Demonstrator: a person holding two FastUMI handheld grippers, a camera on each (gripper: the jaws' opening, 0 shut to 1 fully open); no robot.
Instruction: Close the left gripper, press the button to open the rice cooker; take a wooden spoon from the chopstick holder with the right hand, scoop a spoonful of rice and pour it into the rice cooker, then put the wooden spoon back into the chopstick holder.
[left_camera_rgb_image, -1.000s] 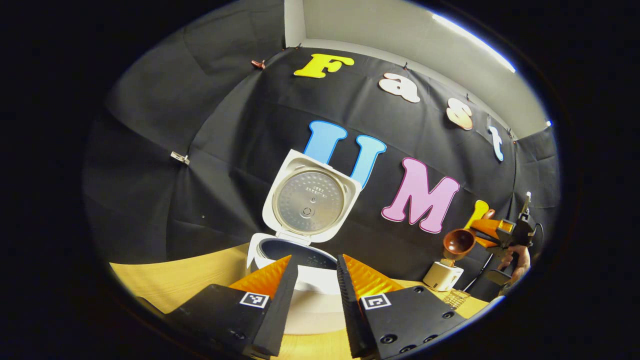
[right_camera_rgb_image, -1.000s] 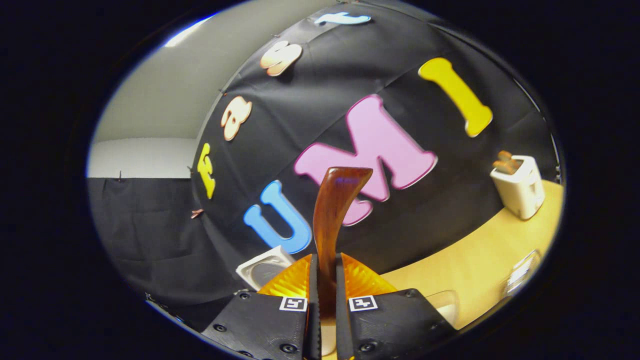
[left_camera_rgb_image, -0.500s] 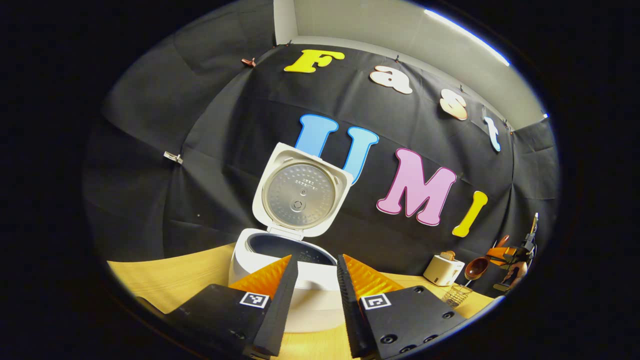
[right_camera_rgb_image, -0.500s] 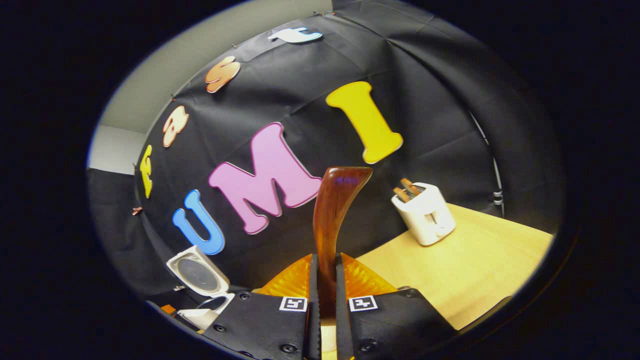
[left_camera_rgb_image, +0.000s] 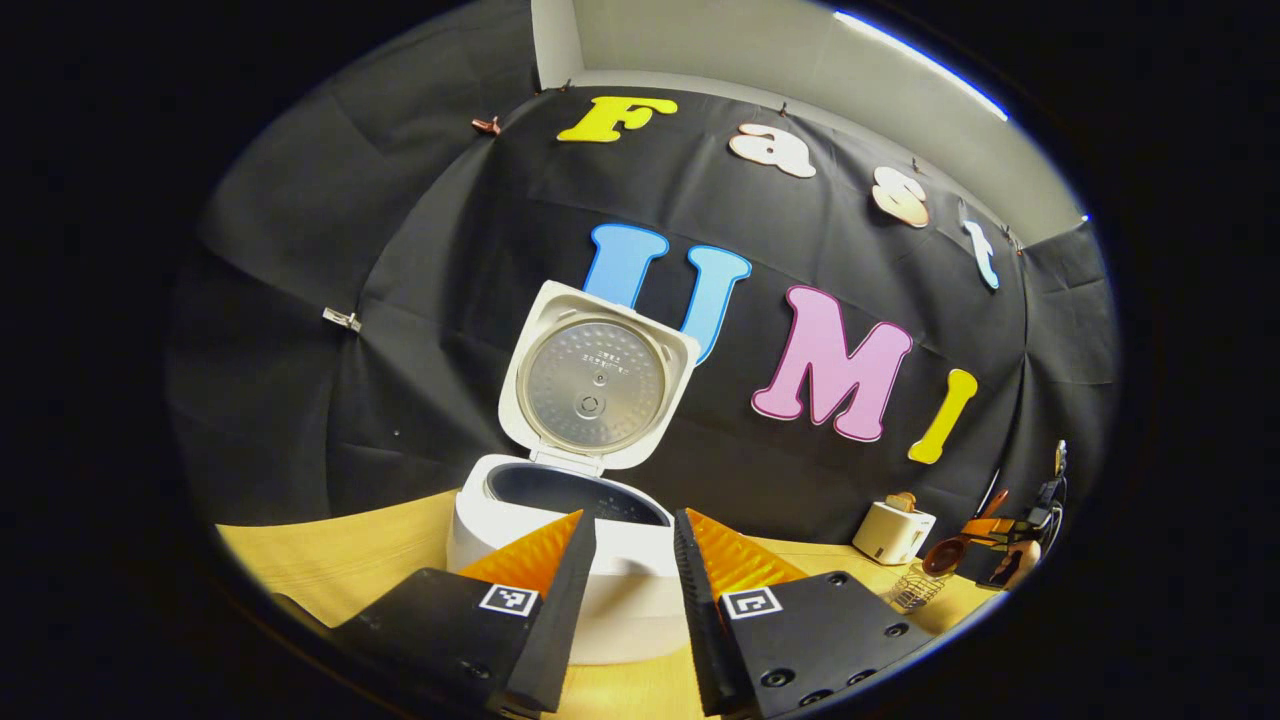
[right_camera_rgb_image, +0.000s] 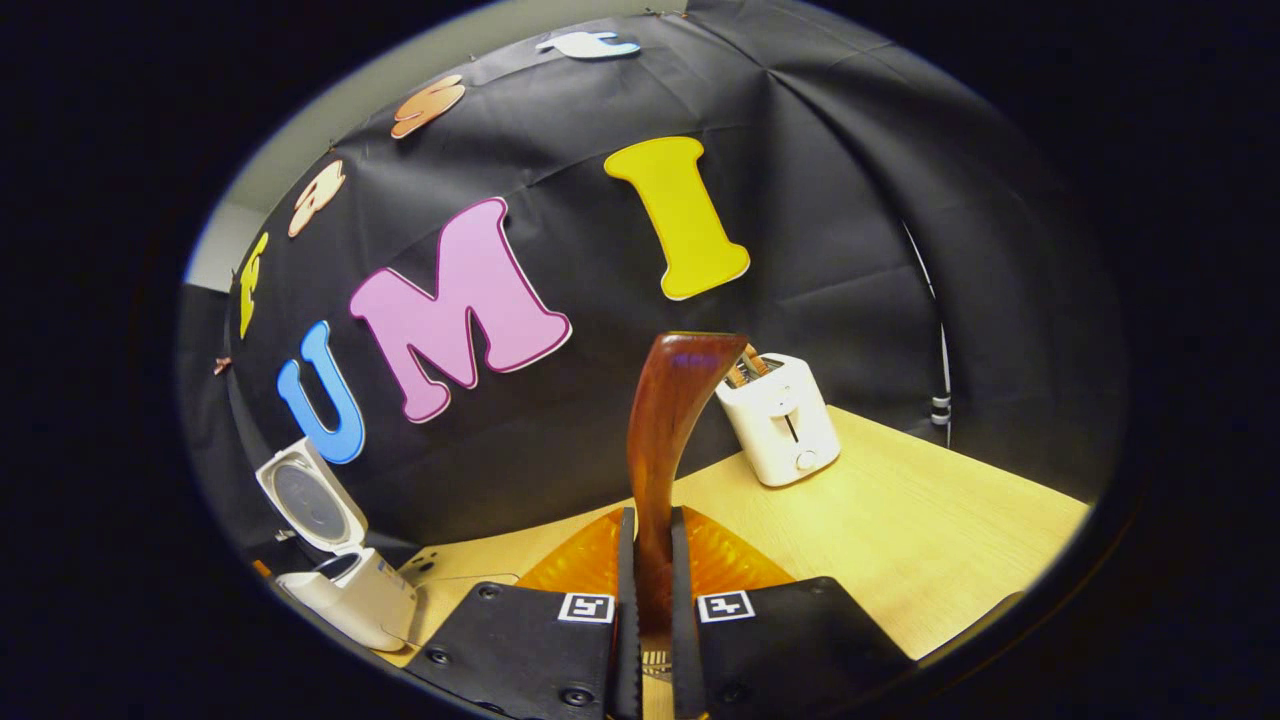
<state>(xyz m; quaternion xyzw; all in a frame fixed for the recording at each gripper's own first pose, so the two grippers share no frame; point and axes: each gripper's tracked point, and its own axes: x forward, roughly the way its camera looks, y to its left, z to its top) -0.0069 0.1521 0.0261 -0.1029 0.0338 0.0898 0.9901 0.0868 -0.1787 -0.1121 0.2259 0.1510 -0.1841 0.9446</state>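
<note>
Gripping the wooden spoon (right_camera_rgb_image: 665, 440), right tool (right_camera_rgb_image: 646, 560) clenched; left tool (left_camera_rgb_image: 632, 560) released.

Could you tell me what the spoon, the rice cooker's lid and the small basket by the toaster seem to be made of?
Spoon: looks like dark wood with a glossy varnish; reddish-brown with a bright highlight at the top.
Rice cooker: smooth white shell, probably plastic; the lid holds a dull grey dimpled disc, likely metal.
Basket: thin open mesh, apparently metal wire, though too small to be certain.

White rice cooker (left_camera_rgb_image: 560, 545), brown wooden spoon (right_camera_rgb_image: 665, 420)
</note>
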